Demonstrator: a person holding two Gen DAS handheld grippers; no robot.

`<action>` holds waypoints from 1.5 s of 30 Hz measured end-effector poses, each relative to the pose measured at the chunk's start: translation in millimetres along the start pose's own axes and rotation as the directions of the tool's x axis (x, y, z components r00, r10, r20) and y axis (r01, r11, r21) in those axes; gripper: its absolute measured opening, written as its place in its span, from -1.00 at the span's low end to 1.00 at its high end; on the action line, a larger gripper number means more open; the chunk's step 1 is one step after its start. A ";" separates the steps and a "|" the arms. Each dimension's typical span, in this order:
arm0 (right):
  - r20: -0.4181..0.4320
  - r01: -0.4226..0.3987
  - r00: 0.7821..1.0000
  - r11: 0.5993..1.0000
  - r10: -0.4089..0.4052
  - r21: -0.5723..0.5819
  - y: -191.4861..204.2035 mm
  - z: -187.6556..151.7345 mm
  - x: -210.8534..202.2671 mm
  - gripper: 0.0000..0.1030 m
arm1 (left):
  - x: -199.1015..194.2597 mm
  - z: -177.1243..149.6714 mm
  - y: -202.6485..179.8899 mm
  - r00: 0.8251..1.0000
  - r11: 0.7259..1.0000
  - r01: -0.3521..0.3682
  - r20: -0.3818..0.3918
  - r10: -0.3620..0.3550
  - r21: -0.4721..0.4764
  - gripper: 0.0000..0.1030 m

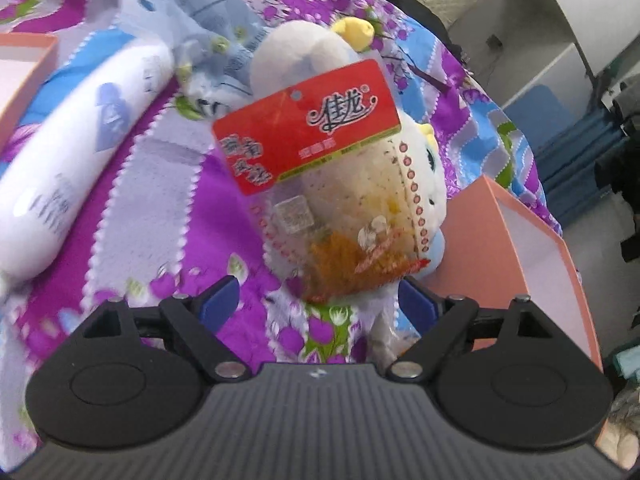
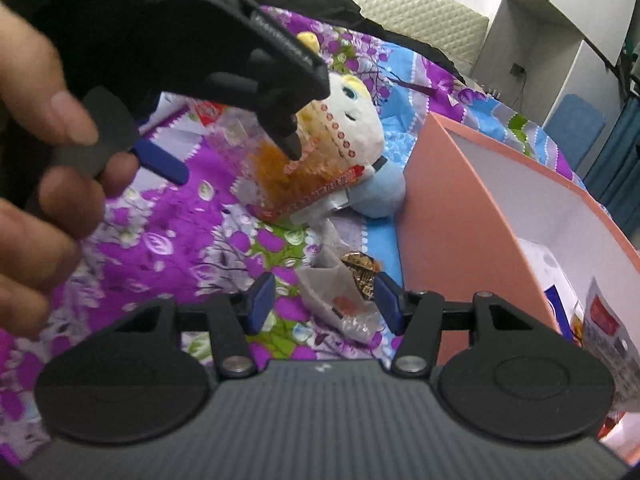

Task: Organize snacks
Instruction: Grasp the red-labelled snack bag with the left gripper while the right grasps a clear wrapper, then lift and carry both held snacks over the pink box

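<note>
- Bedspread [image 1: 168,208] of thin printed cloth, purple flowers with blue and grey patches, carries everything; it is a bed, so things lie where the soft folds let them.
- White tube [image 1: 80,140], smooth and rounded, lies slantwise at the left, probably just dropped aside, since it is no snack.
- Grey-blue plush [image 1: 208,24] and a white plush doll [image 2: 356,116] rest behind; both are fuzzy and soft.
- Left claw [image 1: 320,300] stands open, its blue pads either side of the lower edge of the snack bag [image 1: 320,184] but not pinching it. The bag is crinkly clear film with a stiff red header card and orange strips inside, propped against the doll.
- Right claw [image 2: 322,302] is likewise spread wide, over a small wrapped snack [image 2: 352,280] in clear film on the bedspread.
- Pink box [image 2: 448,216], stiff card with a white inside, stands at the right, already holding packets; likely the sorting place.
</note>
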State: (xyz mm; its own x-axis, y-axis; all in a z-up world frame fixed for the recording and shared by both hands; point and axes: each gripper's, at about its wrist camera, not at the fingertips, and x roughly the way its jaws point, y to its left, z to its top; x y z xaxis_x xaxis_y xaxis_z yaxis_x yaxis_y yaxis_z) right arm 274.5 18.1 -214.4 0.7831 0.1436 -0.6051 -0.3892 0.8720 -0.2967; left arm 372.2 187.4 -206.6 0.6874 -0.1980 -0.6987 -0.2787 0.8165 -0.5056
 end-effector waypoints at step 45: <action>-0.062 -0.090 0.994 0.996 0.091 0.019 -20.8 -11.7 -8.8 -0.37 | -16.6 -20.9 -47.2 0.998 0.977 -0.035 0.057 0.024 0.212 -0.50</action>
State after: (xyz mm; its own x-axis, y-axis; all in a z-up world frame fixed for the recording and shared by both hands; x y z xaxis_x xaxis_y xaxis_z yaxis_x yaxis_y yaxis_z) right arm 270.0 -6.8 -211.6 0.7128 0.1927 -0.6744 -0.4489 0.8641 -0.2275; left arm 359.9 140.8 -181.8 0.7177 -0.1475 -0.6806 -0.1543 0.9193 -0.3619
